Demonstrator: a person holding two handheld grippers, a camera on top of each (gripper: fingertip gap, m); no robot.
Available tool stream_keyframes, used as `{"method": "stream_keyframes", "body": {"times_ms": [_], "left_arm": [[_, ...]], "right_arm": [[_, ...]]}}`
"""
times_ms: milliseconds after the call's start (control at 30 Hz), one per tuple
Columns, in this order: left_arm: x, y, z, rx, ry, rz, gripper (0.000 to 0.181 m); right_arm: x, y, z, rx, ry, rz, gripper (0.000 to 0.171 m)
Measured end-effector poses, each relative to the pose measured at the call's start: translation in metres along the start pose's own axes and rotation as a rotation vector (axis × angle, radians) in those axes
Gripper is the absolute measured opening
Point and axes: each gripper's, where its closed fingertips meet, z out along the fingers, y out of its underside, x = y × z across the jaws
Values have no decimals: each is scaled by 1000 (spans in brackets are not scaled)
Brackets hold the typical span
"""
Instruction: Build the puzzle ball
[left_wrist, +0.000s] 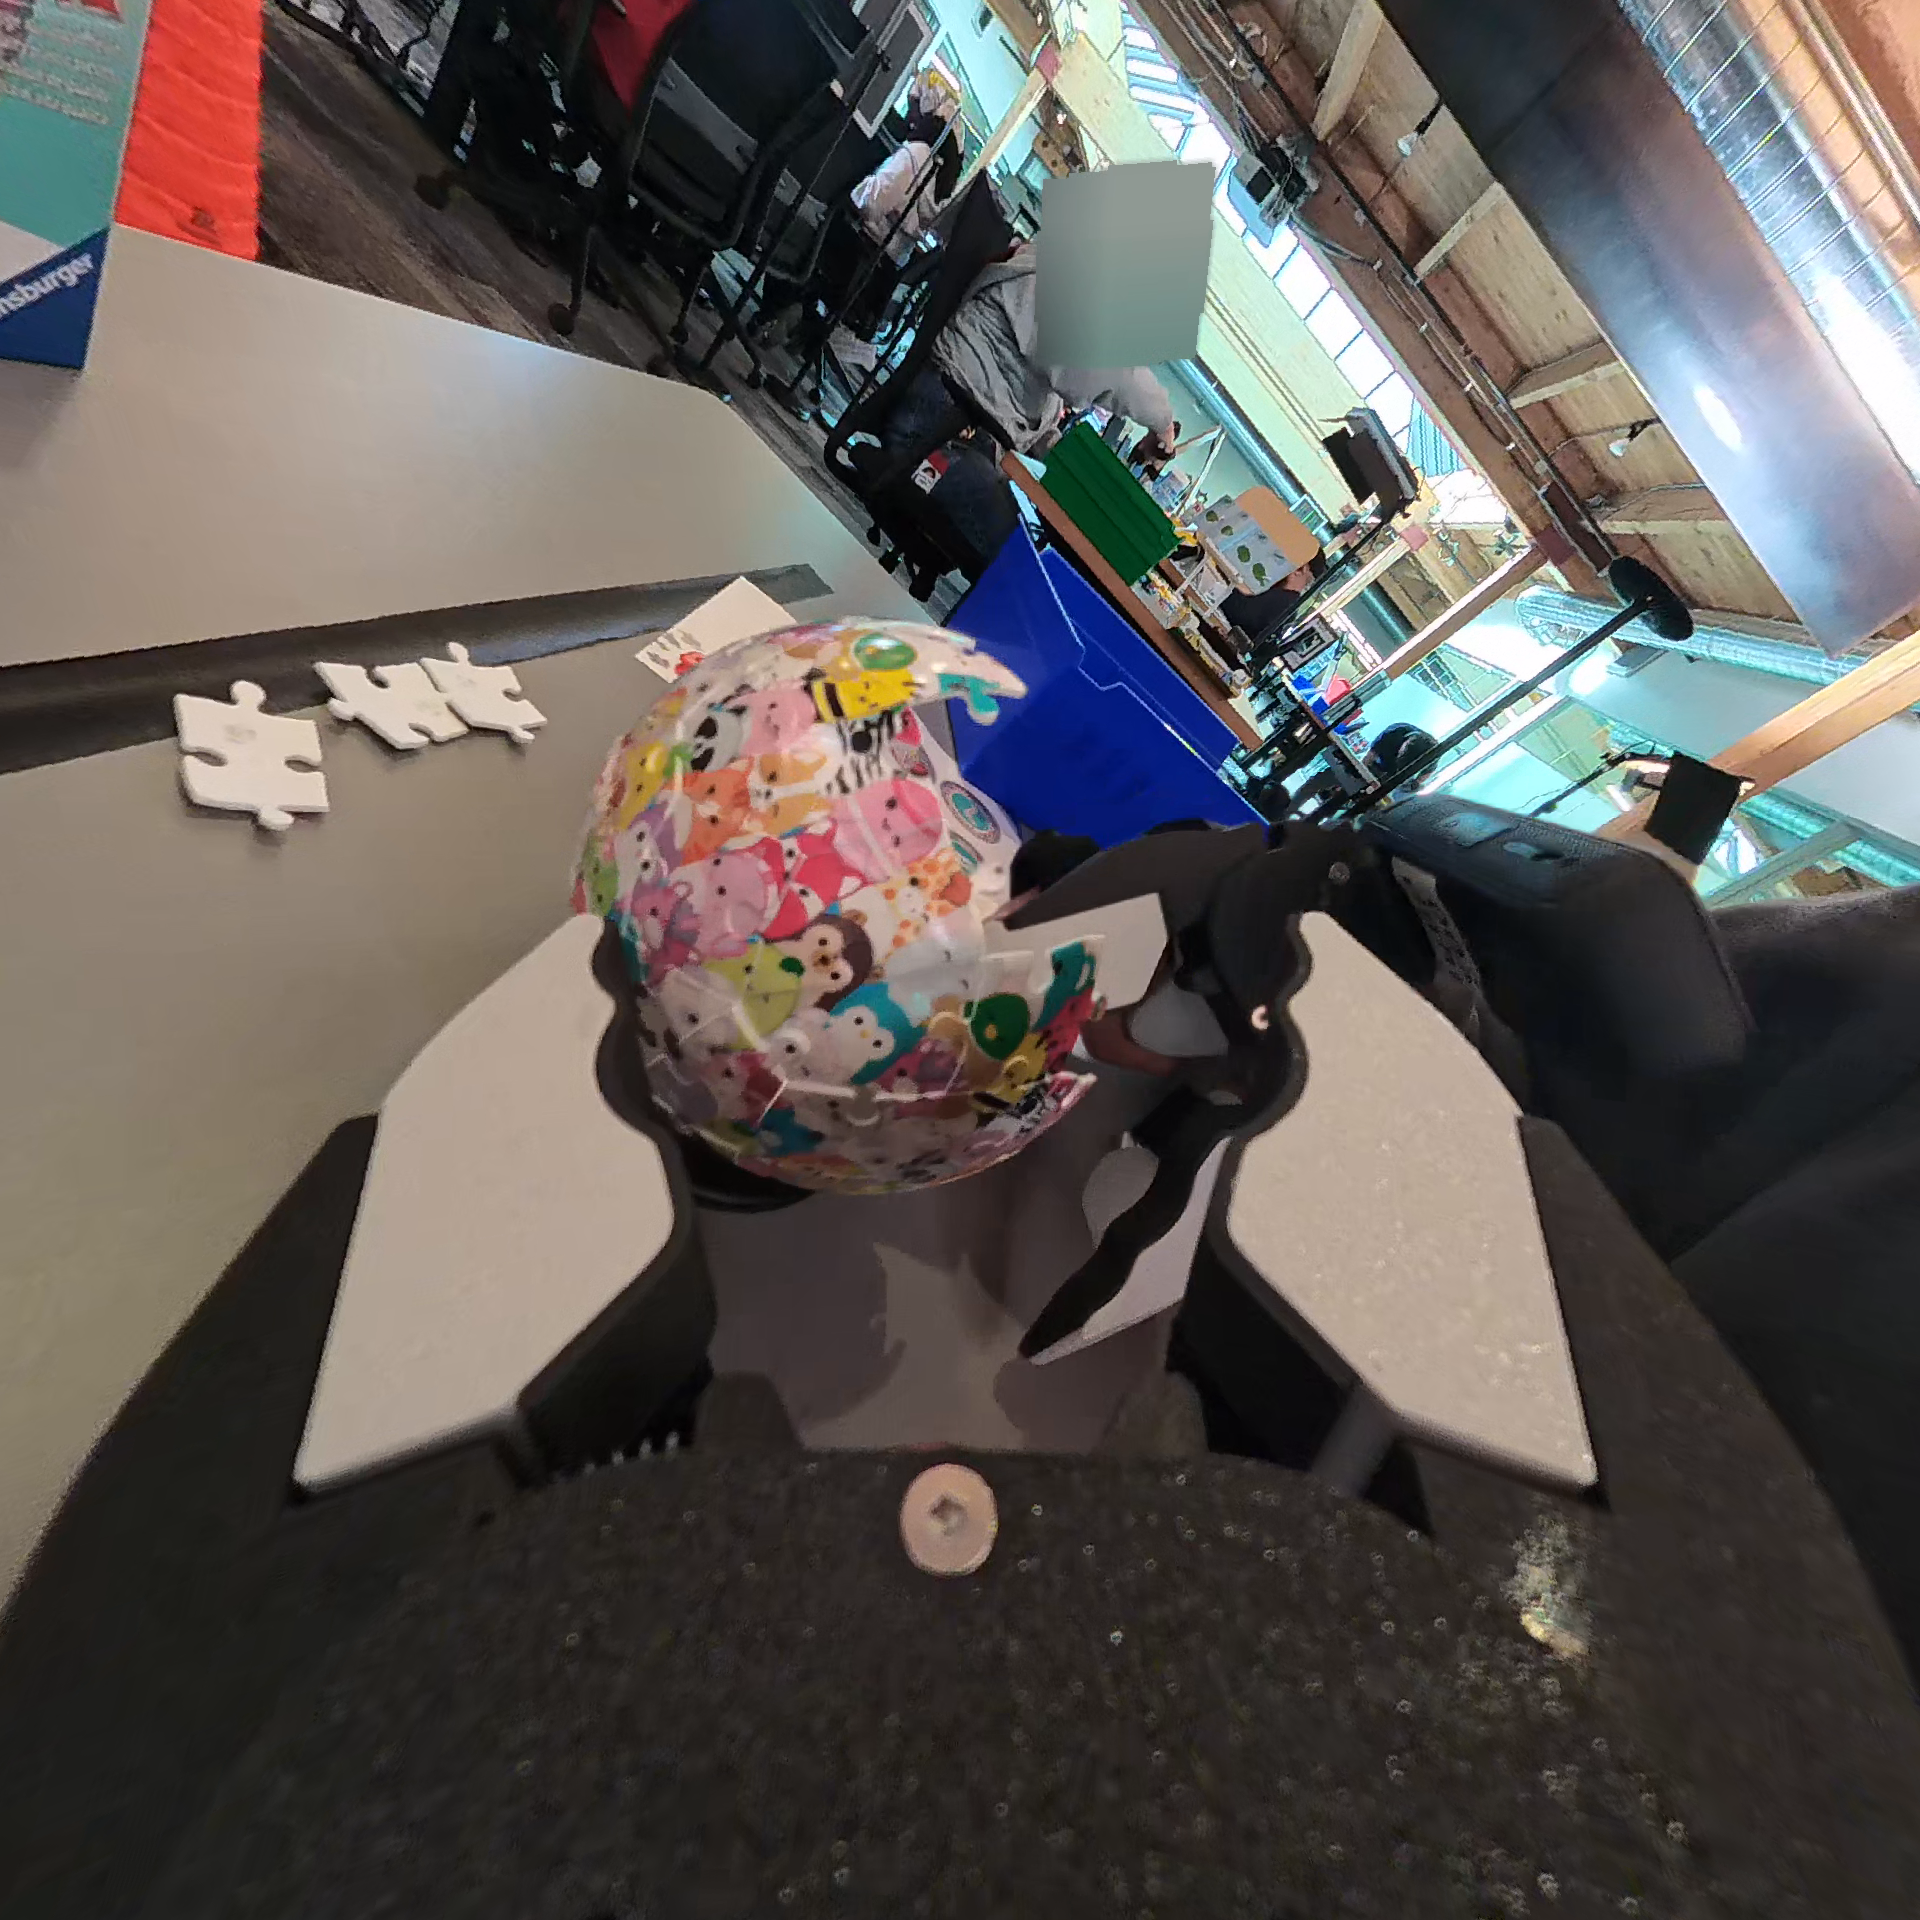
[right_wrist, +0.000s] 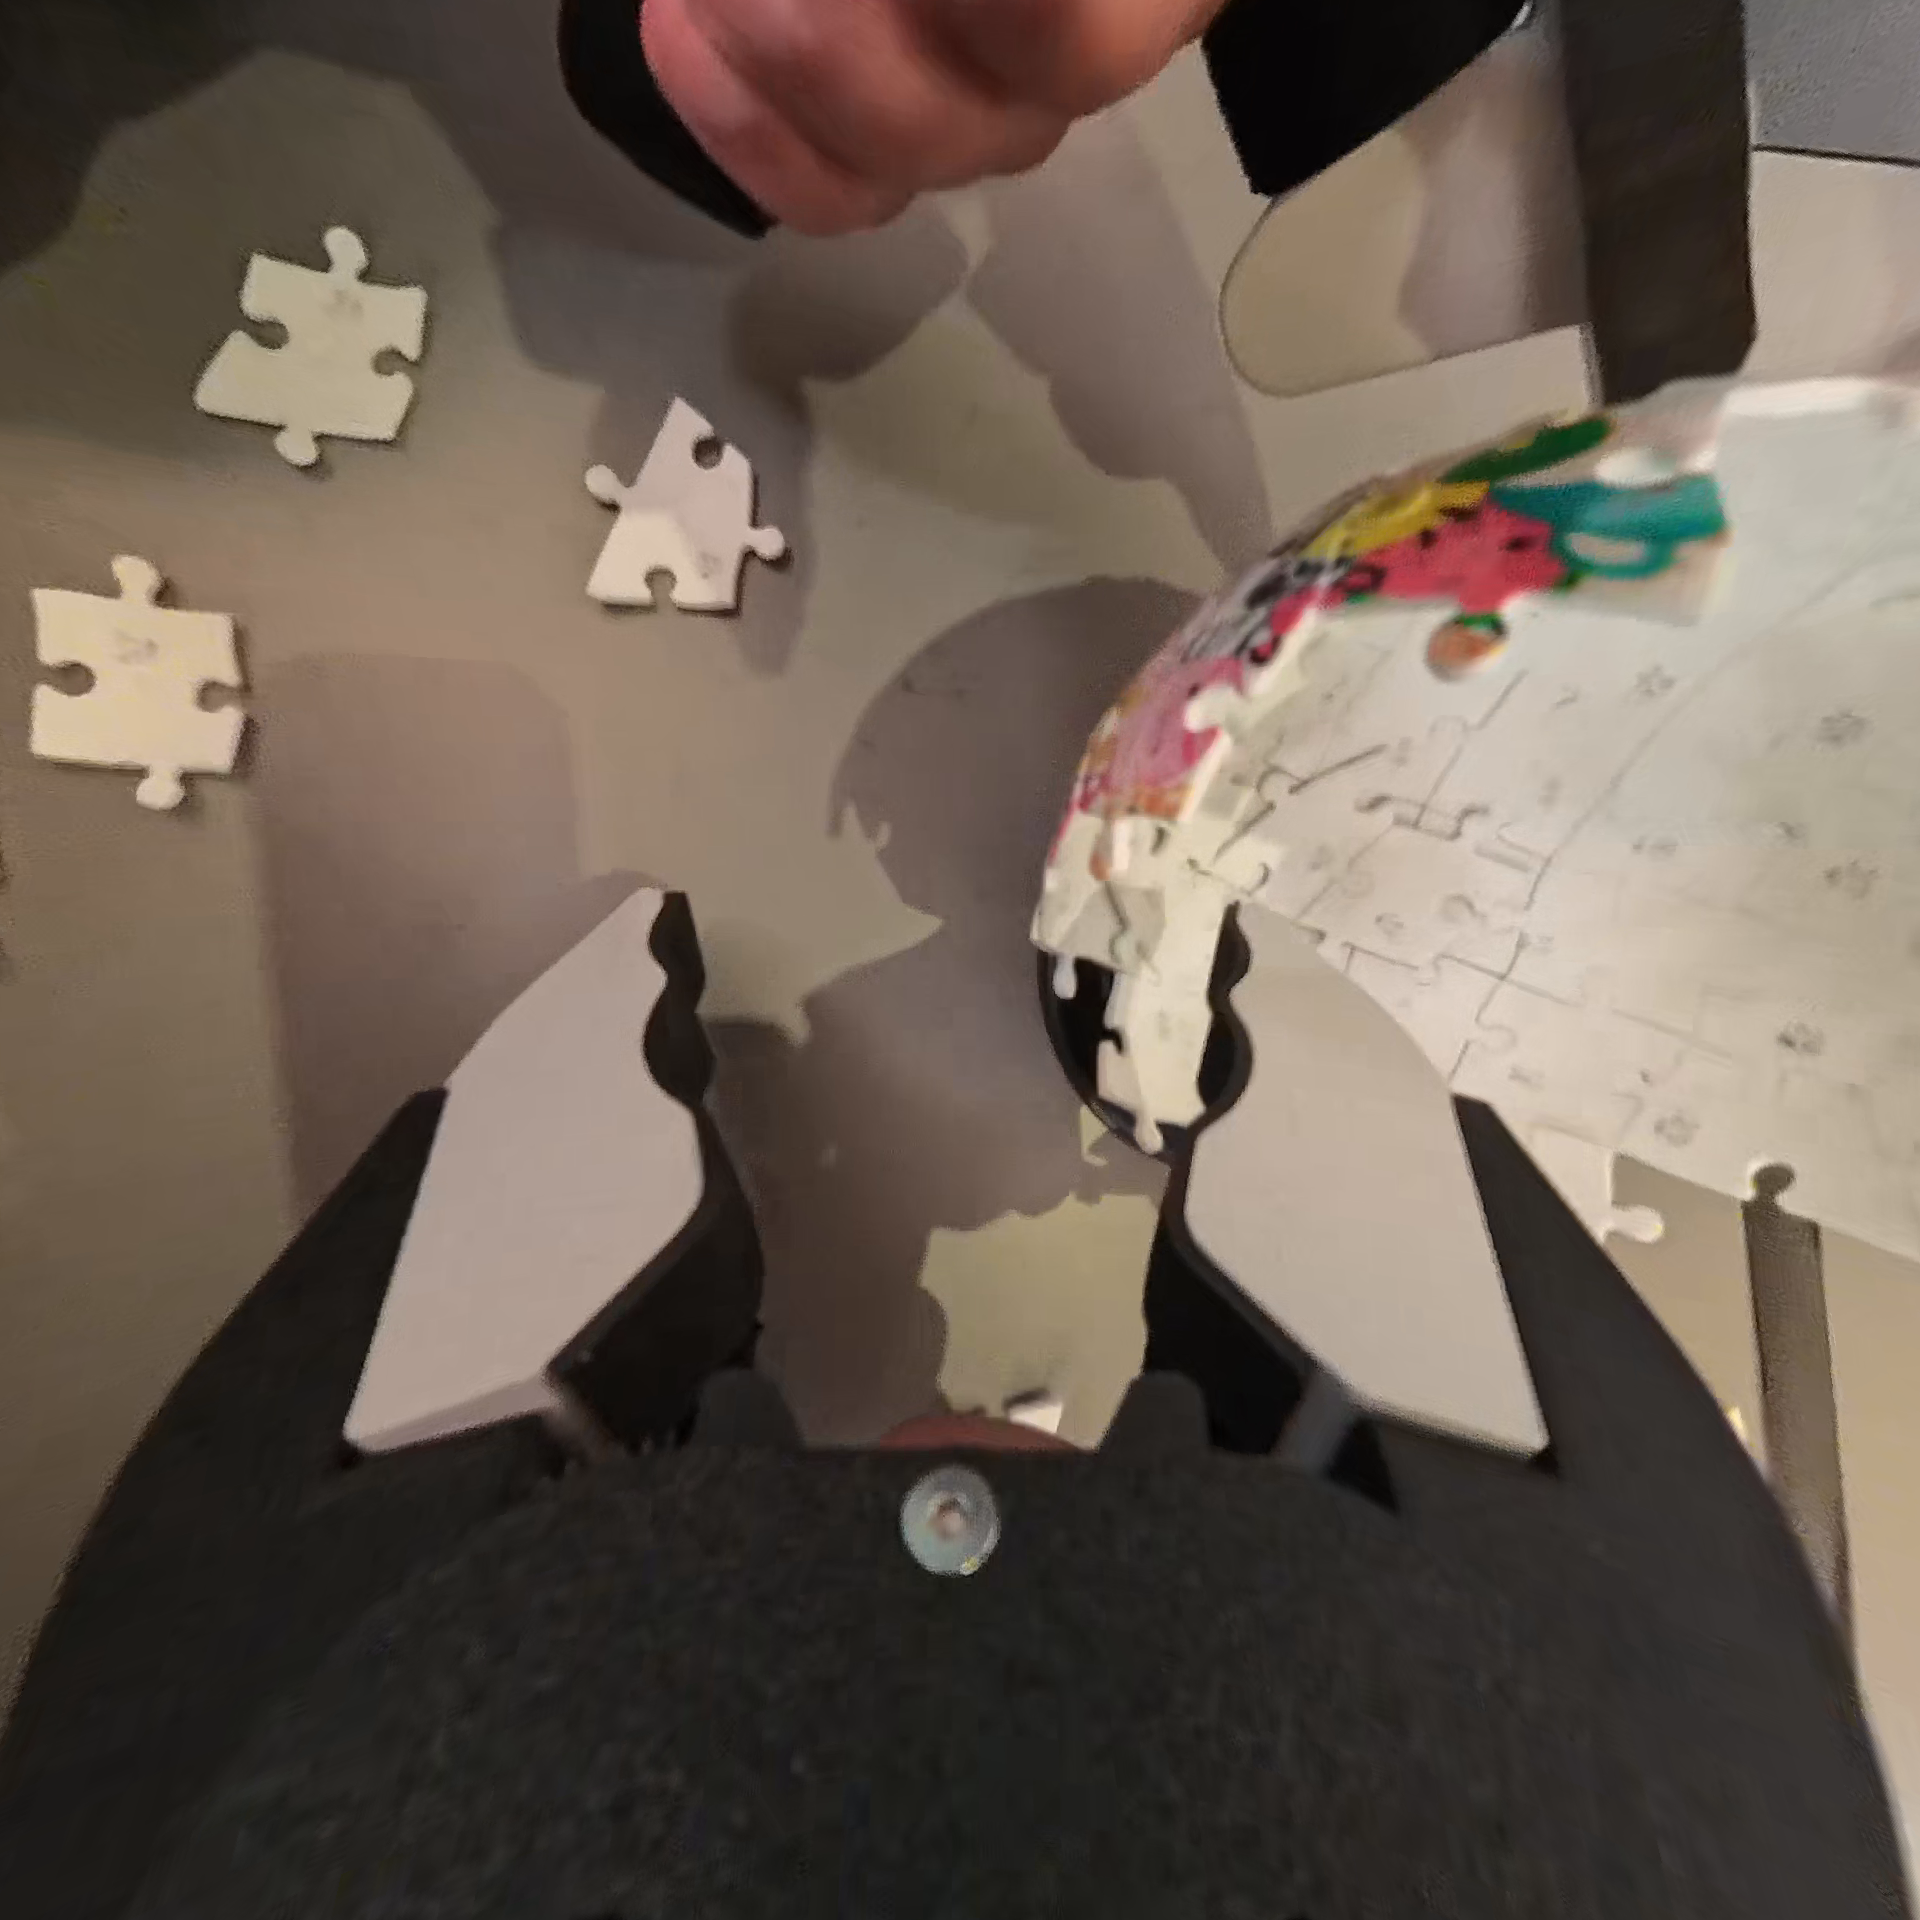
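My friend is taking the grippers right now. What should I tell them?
Left gripper: fingers open around the puzzle ball, which sits on a dark stand.
Right gripper: open, empty, one finger at the ball's open edge.
Done: most of the ball is joined; one side still gapes.
Left: three loose pieces lie white side up on the grey table. Pick one and fit it.

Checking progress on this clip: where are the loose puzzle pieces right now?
Three loose white pieces lie face down on the grey table, upper left in the right wrist view, left of the puzzle ball, untouched by either hand-held gripper.
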Motion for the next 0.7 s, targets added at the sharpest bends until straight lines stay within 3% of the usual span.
{"method": "stream_keyframes", "body": {"times_ms": [700], "left_arm": [[17,-9,-22,71,47,17,111]], "right_arm": [[-7,7,11,-178,-58,-38,88]]}}
